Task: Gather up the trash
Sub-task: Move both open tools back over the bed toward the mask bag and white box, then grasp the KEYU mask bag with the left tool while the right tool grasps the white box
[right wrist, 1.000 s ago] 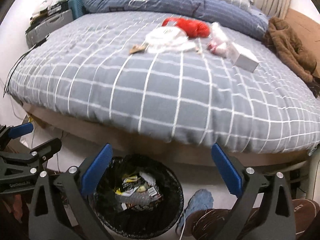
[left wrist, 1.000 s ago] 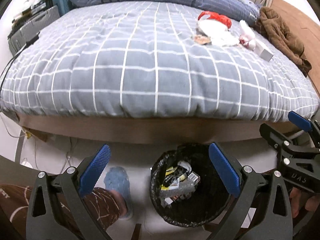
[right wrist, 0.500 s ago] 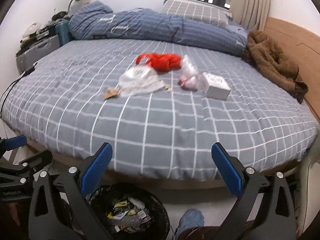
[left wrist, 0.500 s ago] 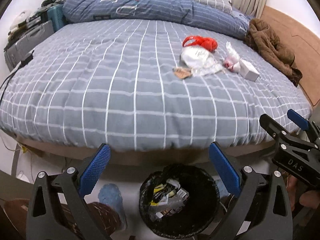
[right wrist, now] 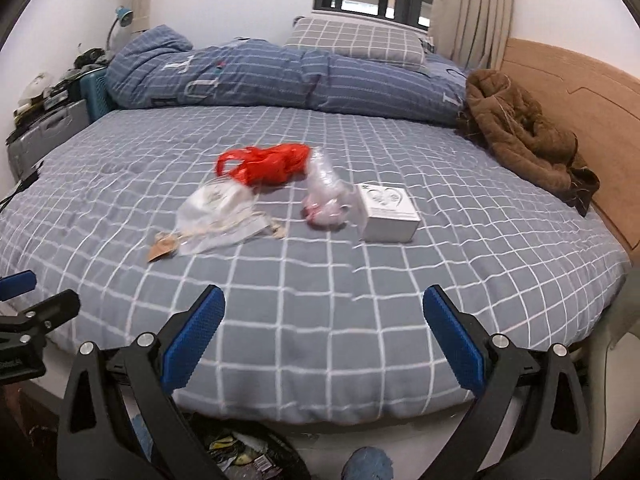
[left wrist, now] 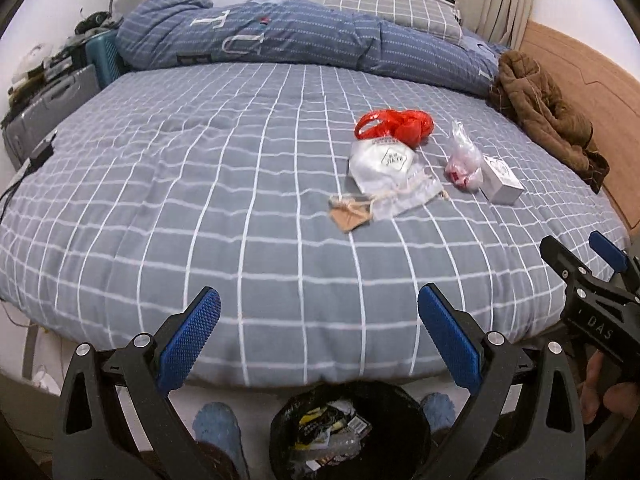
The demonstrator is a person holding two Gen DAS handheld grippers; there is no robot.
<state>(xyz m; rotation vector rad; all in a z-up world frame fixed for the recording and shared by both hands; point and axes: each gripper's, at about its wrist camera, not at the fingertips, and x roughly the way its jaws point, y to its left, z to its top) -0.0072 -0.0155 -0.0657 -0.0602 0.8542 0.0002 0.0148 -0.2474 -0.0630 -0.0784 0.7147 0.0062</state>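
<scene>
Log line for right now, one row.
left gripper: open, empty | right gripper: open, empty | trash on bed: red bag, white box | bin: part-filled

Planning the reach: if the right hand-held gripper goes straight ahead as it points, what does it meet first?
Probably bare bed cover; the right hand-held gripper is open, and the clear bag and white box lie farther along. Depth unclear.

bedspread (left wrist: 200, 184): grey, white grid
duvet (left wrist: 280, 40): blue, pale stripes, white letters
pillow (right wrist: 360, 42): grey, white check
bag (left wrist: 396, 126): red
pouch (left wrist: 384, 168): clear, whitish
box (left wrist: 500, 178): white
coat (right wrist: 516, 132): brown
bin (left wrist: 288, 432): black
pads (left wrist: 188, 344): blue, dimpled
headboard (right wrist: 580, 92): tan wood
</scene>
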